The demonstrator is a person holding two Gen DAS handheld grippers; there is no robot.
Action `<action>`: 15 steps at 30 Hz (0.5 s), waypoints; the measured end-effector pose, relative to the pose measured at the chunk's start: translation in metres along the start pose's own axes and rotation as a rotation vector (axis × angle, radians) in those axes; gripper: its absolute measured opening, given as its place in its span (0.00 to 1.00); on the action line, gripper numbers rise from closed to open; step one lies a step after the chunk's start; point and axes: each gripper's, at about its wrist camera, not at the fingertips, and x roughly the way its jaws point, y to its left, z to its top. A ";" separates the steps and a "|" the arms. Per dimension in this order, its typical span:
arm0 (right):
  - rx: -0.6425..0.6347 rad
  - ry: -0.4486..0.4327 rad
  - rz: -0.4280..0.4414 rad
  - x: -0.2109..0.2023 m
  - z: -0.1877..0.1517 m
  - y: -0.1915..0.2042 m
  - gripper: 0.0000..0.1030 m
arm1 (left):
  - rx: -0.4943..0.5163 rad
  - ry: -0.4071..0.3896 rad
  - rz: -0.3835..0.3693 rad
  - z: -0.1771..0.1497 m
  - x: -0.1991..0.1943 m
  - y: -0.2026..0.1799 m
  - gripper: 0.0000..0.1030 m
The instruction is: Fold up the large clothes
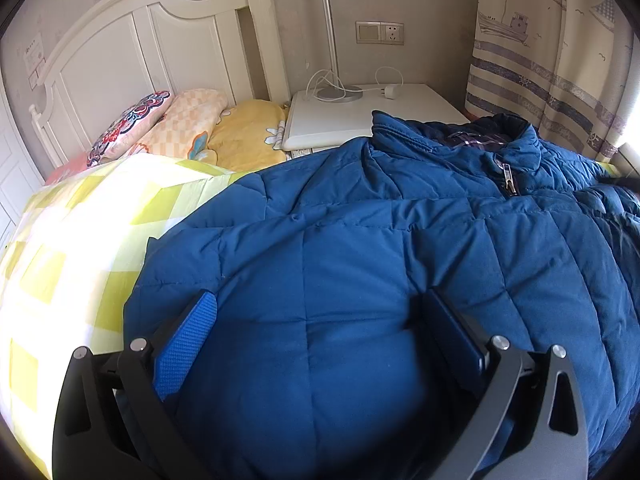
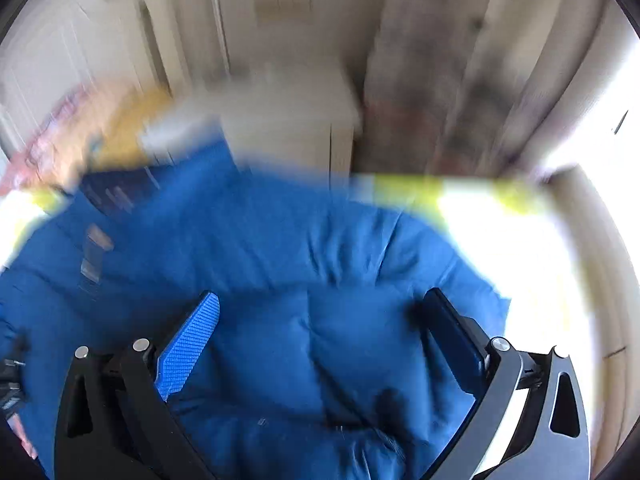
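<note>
A large blue quilted puffer jacket (image 1: 360, 240) lies spread on the bed, collar and zipper (image 1: 509, 178) toward the far right. My left gripper (image 1: 320, 320) is open, its fingers wide apart over the jacket's near left part, with fabric bulging between them. In the blurred right wrist view the same jacket (image 2: 260, 248) fills the lower frame. My right gripper (image 2: 320, 320) is open over the jacket's right part, fabric between its fingers.
The bed has a yellow-green checked sheet (image 1: 80, 240). Pillows (image 1: 180, 124) lie against the white headboard (image 1: 132, 52). A white nightstand (image 1: 376, 116) with a lamp base and cable stands behind the jacket. A patterned curtain (image 1: 540, 60) hangs at right.
</note>
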 end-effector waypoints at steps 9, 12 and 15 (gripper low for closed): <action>0.025 -0.027 0.028 0.001 -0.001 -0.011 0.96 | -0.003 0.044 -0.012 0.004 -0.003 0.002 0.98; 0.026 -0.030 0.023 0.001 -0.002 -0.008 0.96 | -0.123 0.026 -0.122 0.028 -0.026 0.023 0.98; 0.029 -0.033 0.026 0.000 -0.003 -0.008 0.96 | -0.176 0.001 -0.063 0.058 -0.023 0.037 0.98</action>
